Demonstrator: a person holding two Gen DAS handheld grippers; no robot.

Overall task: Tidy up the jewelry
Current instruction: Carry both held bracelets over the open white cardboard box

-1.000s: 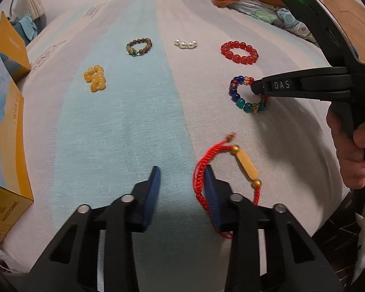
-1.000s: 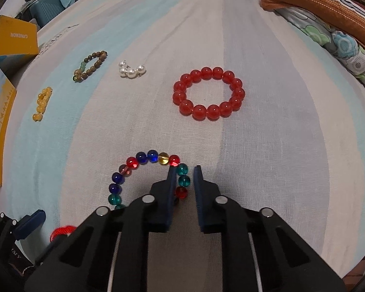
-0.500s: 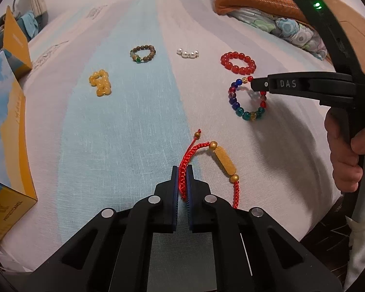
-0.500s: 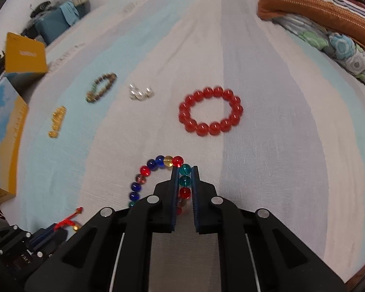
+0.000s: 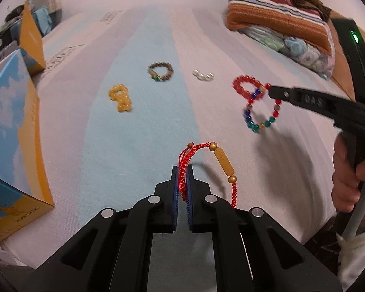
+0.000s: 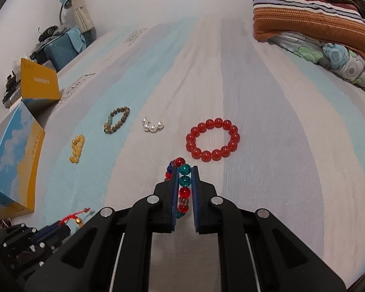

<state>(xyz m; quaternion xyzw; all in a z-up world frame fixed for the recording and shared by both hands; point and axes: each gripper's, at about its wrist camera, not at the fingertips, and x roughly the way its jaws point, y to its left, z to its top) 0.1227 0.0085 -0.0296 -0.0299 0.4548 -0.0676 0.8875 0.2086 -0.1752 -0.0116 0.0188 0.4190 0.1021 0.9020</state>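
Braided red cord bracelet pinched in left hand-held gripper

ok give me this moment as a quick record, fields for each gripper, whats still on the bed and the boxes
left gripper: shut on red cord bracelet
right gripper: shut on multicolour bead bracelet, hanging off the sheet in the left view
on bed sheet: red bead bracelet, pearl piece, brown bead bracelet, yellow bead bracelet
boxes: blue-and-yellow box at left edge
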